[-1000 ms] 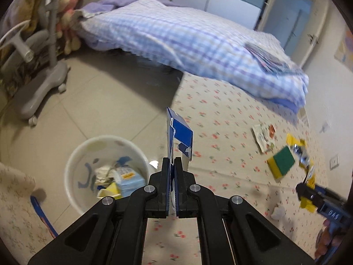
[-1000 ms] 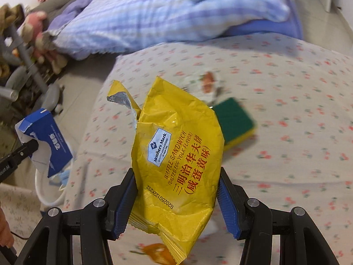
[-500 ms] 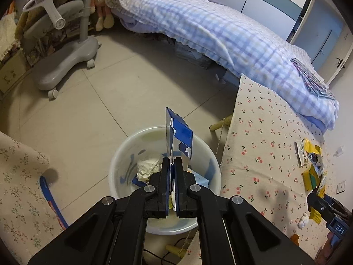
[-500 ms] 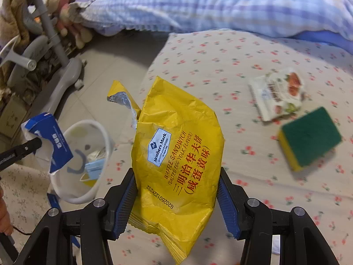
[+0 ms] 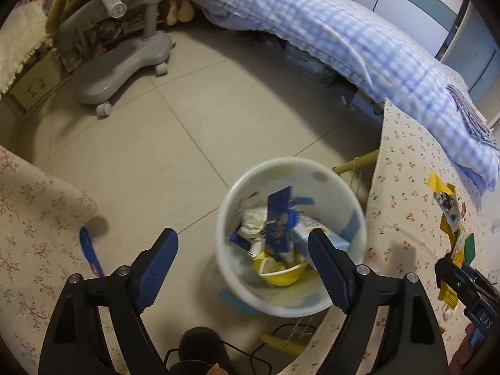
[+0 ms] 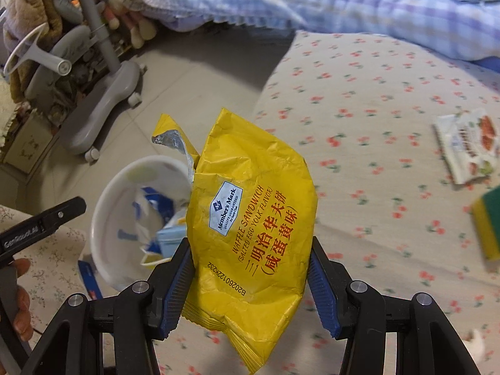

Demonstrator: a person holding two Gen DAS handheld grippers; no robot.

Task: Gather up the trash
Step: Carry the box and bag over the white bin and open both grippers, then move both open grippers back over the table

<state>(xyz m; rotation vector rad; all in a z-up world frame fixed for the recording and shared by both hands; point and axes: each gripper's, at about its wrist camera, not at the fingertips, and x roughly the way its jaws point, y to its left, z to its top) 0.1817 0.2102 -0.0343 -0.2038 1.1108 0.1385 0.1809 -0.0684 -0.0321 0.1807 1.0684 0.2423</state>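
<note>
My left gripper (image 5: 243, 234) hangs over the white bin (image 5: 293, 161) on the floor, its jaws opening wide with nothing pressed between the pads. The blue carton (image 5: 279, 222) is loose beyond the fingers, standing on end among the rubbish in the bin. My right gripper (image 6: 250, 248) is shut on a yellow snack packet (image 6: 250, 193), held upright above the floral tablecloth edge (image 6: 359, 118). In the right wrist view the bin (image 6: 106, 206) lies left of and below the packet, and one left gripper finger (image 6: 62, 212) reaches in over it.
A white snack wrapper (image 6: 465, 147) and a green and yellow sponge (image 6: 490, 222) lie on the tablecloth. A grey wheeled chair base (image 5: 125, 62) stands on the tiled floor. The bed with a checked cover (image 5: 359, 40) runs behind. A blue pen (image 5: 90, 253) lies left.
The left jaws have opened and let go of the blue carton, which has dropped into the bin. Both grippers moved toward the bin; the right keeps its hold on the yellow packet.
</note>
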